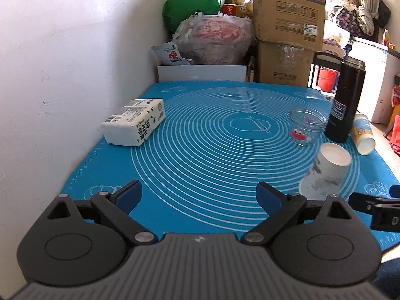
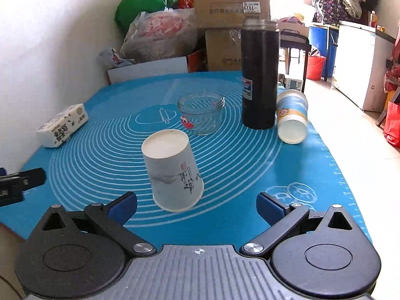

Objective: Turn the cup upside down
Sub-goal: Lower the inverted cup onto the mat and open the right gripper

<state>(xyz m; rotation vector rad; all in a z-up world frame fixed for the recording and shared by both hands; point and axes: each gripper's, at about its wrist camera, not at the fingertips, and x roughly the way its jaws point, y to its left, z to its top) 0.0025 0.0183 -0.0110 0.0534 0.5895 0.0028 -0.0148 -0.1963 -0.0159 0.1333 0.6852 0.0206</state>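
A white paper cup with dark writing stands upside down on the blue mat, base up, rim on the mat. It also shows in the left wrist view at the right. My right gripper is open and empty, just in front of the cup, which stands a little left of the middle between its fingers. My left gripper is open and empty over the mat's near left part, away from the cup. The right gripper's finger shows at the left view's right edge.
A clear glass jar with a red sticker stands behind the cup. A tall black bottle stands right of it, with a blue and white cup lying on its side beside it. A tissue pack lies by the left wall. Boxes and bags stand behind the table.
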